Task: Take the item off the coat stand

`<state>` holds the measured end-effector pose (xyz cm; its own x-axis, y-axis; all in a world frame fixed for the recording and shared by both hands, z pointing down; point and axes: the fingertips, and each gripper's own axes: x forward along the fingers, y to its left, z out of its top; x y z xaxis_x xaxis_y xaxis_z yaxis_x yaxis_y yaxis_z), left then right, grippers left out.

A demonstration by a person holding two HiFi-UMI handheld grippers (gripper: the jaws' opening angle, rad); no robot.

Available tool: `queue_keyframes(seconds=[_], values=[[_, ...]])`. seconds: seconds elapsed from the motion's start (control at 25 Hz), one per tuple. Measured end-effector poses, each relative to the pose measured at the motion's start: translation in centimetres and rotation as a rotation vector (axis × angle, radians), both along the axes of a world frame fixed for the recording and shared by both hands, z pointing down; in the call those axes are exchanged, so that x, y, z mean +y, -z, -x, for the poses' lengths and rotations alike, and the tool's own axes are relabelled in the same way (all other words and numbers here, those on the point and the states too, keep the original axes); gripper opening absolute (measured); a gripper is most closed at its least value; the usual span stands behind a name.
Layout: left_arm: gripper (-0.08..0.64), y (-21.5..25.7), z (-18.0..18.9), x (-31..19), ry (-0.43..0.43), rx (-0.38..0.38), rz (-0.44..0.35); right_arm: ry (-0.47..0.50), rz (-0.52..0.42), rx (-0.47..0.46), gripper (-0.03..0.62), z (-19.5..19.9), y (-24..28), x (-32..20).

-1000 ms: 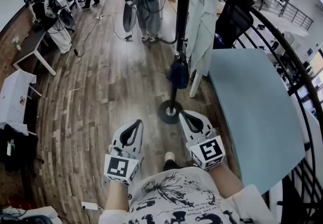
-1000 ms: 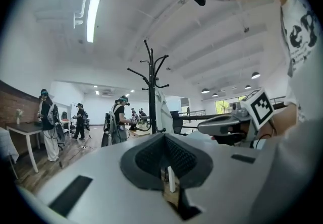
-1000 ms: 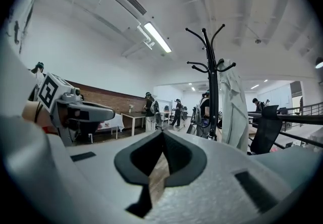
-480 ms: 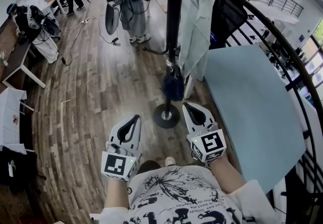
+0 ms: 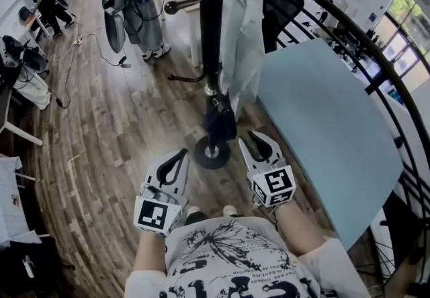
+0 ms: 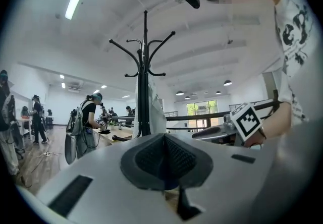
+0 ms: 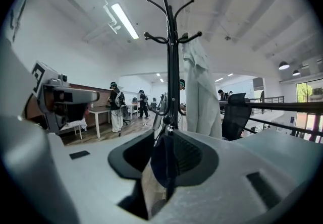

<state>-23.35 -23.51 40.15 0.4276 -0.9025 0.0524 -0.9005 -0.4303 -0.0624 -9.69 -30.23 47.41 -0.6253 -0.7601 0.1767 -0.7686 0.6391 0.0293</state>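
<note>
Both grippers are held low in front of the person, side by side and pointing roughly level at the coat stand [image 5: 210, 35].

Left gripper [image 5: 181, 156]: its own view shows the pads meeting along a centre seam, so the jaws are together with nothing between them.

Right gripper [image 5: 250, 137]: the jaws have just been opening and now stand slightly apart. The dark blue bag [image 5: 220, 119] shows through the gap in its own view. The head view puts the bag just ahead of the tips, so it is not clamped.

The bag hangs low against the stand's pole, just above the round base [image 5: 211, 154].

A pale coat [image 5: 238, 28] hangs higher on the stand, on the right side.

A blue-grey table [image 5: 322, 122] is right of the stand, with a black railing [image 5: 356, 28] beyond it.

Far left on the wood floor [image 5: 101, 129], a person with a backpack [image 5: 144, 1] stands at a desk.
</note>
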Motion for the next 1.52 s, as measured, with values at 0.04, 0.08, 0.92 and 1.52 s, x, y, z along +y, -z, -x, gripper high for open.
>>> queue_keyframes(seconds=[0.04, 0.08, 0.92, 1.52], values=[[0.005, -0.2, 0.5, -0.5, -0.008, -0.005, 0.007, -0.001, 0.016, 0.007, 0.119, 0.4, -0.7, -0.6], [0.005, -0.6, 1.0, -1.0, -0.008, -0.012, 0.022, -0.008, 0.035, 0.012, 0.132, 0.8, -1.3, -1.2], [0.005, -3.9, 3.0, -5.0, -0.078, -0.02, 0.101, -0.032, 0.181, 0.149, 0.049, 5.8, -8.2, -9.5], [0.005, -3.6, 2.1, -3.8, -0.085, -0.015, 0.051, -0.05, 0.077, 0.223, -0.003, 4.2, -3.8, -5.7]])
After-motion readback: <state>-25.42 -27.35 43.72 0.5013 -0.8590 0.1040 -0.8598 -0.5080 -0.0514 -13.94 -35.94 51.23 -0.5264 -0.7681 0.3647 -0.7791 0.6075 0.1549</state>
